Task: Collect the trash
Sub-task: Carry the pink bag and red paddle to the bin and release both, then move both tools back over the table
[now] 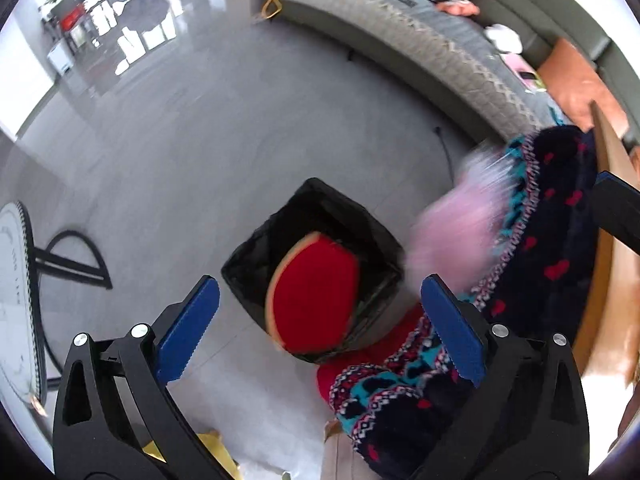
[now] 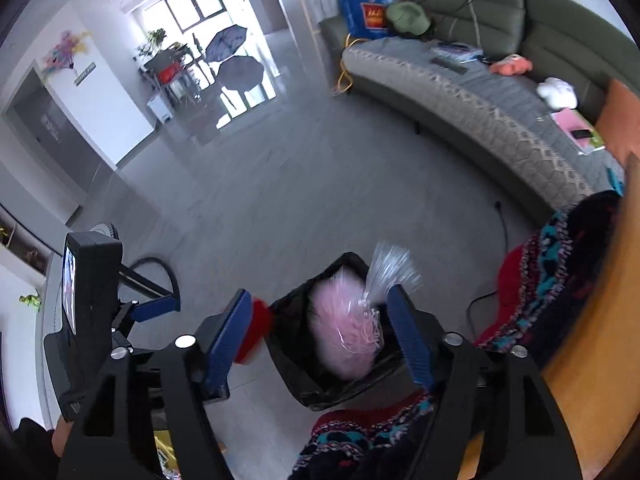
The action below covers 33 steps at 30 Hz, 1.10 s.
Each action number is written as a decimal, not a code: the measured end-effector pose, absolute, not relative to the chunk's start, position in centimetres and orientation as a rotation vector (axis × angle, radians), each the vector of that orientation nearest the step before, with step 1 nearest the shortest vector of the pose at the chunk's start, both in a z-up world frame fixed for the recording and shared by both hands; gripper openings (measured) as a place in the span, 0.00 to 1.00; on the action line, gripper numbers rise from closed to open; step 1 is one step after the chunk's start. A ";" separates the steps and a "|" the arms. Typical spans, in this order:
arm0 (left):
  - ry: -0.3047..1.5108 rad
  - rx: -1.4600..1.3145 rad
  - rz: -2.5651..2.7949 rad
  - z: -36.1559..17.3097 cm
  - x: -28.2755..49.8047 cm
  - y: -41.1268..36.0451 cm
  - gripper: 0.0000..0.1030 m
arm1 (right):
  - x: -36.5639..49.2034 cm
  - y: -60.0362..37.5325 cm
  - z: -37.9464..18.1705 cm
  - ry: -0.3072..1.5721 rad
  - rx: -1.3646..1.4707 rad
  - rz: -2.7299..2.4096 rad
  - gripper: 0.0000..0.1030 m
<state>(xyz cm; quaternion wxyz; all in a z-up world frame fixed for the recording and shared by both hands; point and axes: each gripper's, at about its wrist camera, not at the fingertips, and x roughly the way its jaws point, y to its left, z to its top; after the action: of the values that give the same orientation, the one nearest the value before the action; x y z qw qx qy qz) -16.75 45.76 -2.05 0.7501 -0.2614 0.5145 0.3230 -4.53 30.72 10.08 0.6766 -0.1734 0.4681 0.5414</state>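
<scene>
Over the bin [image 2: 320,384], both spread tools [image 1: 320,328] [image 2: 320,336] hold nothing; the pink plastic bag [image 2: 352,332] looks light, soft, easiest pinched at its twisted neck.

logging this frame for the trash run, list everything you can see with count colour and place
bin: one, black liner, on the grey floor below both grippers
round pad: one, red with tan rim, over the bin mouth
plastic bag: one, clear with pink filling, over the bin
sofa: one, green, grey cover, far side
umbrellas: two, dark, open by the window
shopping bag: one, blue, on the sofa
patterned garment: dark with red hearts, right of the bin
left gripper: open, blue pads
right gripper: open, blue pads
</scene>
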 end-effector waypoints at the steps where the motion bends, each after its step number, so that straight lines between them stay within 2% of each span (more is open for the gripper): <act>1: 1.137 -0.569 0.721 -2.3 -16.7 46.2 0.95 | -4.6 31.1 9.9 1.055 -0.396 1.215 0.70; 16: 1.100 -0.584 0.667 -0.6 -16.3 44.8 0.95 | -1.3 27.9 11.4 1.027 -0.312 1.128 0.73; 21: 1.051 -0.550 0.592 1.9 -14.2 42.1 0.95 | 0.8 23.8 13.4 0.985 -0.221 1.050 0.76; 25: 1.016 -0.496 0.503 4.2 -11.7 38.6 0.95 | 2.2 18.8 15.7 0.855 -0.171 0.945 0.77; 29: 1.005 -0.437 0.423 5.7 -8.9 35.1 0.95 | 3.3 13.2 17.8 0.733 -0.074 0.866 0.87; 33: 0.990 -0.379 0.334 7.2 -5.7 30.6 0.95 | 5.4 8.7 18.7 0.781 -0.056 0.803 0.89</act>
<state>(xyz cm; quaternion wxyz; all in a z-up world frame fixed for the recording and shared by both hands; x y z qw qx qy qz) -5.70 30.56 7.22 0.8497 -0.1797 0.4698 0.1585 5.38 8.69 18.69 0.8468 -0.0268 0.3702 0.3809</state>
